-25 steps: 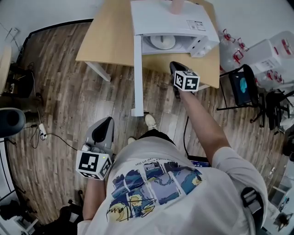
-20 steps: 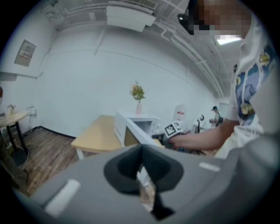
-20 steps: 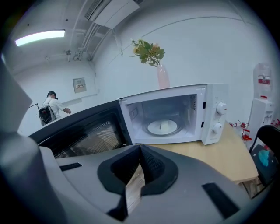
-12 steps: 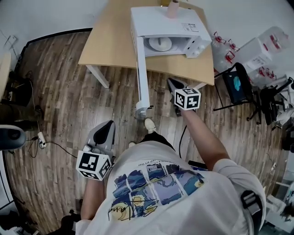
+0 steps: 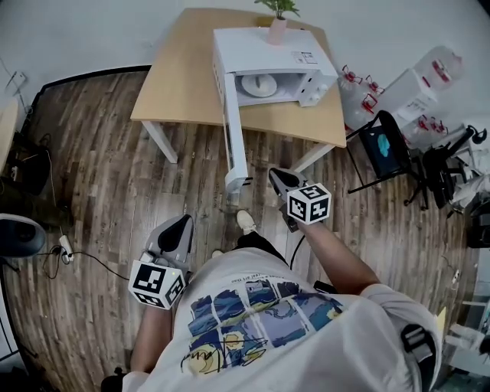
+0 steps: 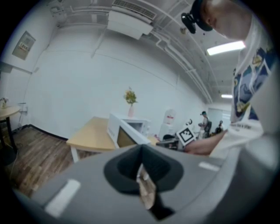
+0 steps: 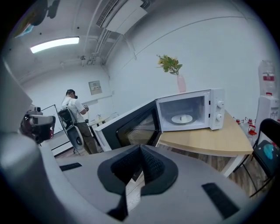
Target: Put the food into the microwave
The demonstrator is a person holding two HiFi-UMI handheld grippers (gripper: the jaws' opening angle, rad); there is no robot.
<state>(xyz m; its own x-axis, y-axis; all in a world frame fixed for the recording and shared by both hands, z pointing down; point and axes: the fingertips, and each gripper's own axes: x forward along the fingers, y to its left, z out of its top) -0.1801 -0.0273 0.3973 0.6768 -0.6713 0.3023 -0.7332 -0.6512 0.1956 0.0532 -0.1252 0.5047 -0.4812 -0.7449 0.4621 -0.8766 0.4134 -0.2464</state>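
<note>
The white microwave (image 5: pixel 268 53) stands on the wooden table (image 5: pixel 176 84) with its door (image 5: pixel 233 122) swung wide toward me. Inside lies a bare white turntable (image 5: pixel 256 86), also plain in the right gripper view as turntable (image 7: pixel 181 118). No food shows in any view. My right gripper (image 5: pixel 276 176) hovers over the floor in front of the table, just right of the door's free edge, shut and holding nothing. My left gripper (image 5: pixel 181 222) hangs lower left near my body, jaws together and holding nothing. The left gripper view shows the microwave (image 6: pixel 131 129) ahead.
A plant in a pink vase (image 5: pixel 277 23) sits on the microwave. A black chair (image 5: pixel 387 145) and water bottles (image 5: pixel 429 76) stand right of the table. Cables (image 5: pixel 76 237) lie on the floor at left. Another person (image 7: pixel 76 118) stands far off.
I have backed away from the table. The right gripper has drawn back from the microwave's front toward my body. The left gripper shifted slightly. The door stays open.
</note>
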